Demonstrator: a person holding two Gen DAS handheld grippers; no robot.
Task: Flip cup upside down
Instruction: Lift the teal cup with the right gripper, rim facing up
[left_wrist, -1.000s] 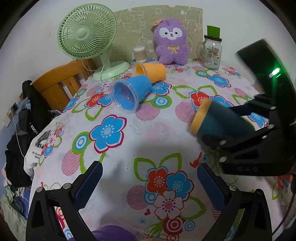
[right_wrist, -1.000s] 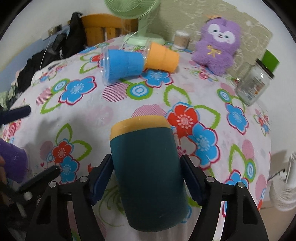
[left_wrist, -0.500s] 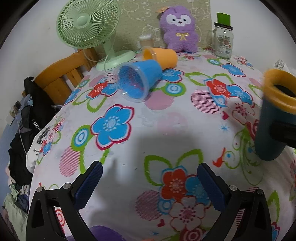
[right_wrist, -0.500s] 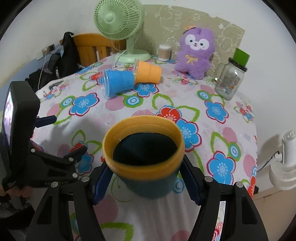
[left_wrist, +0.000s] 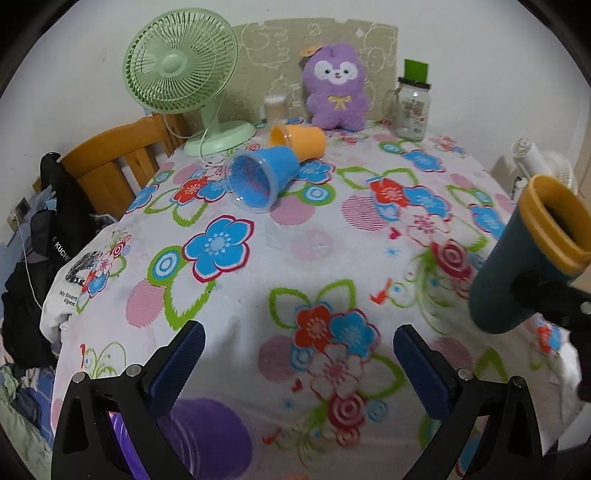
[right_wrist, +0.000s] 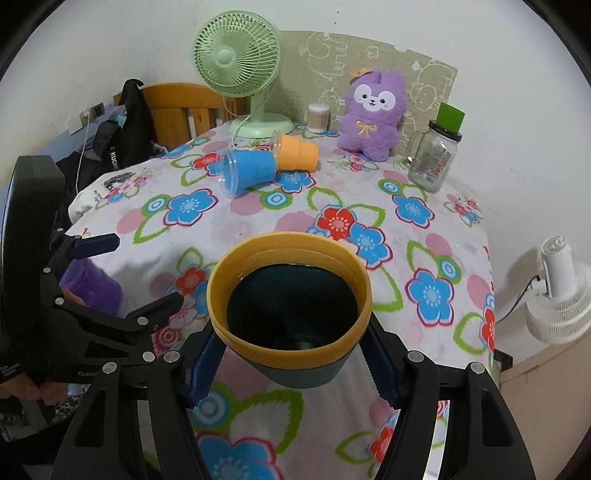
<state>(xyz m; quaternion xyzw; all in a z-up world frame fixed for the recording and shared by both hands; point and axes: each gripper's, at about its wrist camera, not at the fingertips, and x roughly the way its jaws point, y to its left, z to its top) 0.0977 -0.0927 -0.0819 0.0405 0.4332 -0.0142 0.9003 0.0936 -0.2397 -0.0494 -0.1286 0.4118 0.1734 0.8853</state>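
Since 0.5 s ago: teal cup (right_wrist: 291, 325) has tipped further, yellow rim now leaning outward toward the right desk (left_wrist: 258, 258) edge in the left wrist view. Right hand-held gripper (right_wrist: 291, 365) clamps the cup's body, blue pads against both sides; mouth faces up toward the camera, interior dark, contents not discernible. Cup base sits low over the floral cloth; contact cannot be told. Left hand-held gripper (left_wrist: 297, 360) is spread wide with nothing between its pads; a blurred purple cup (left_wrist: 207, 432) lies just below it at the near edge. Mid-desk is bare cloth. Blue cup (left_wrist: 262, 177) and orange cup (left_wrist: 299, 138) lie on their sides, touching. Black bag (right_wrist: 129, 122) on the chair reads "KUCH…". Glass jar (right_wrist: 436, 155) upright, lidded.
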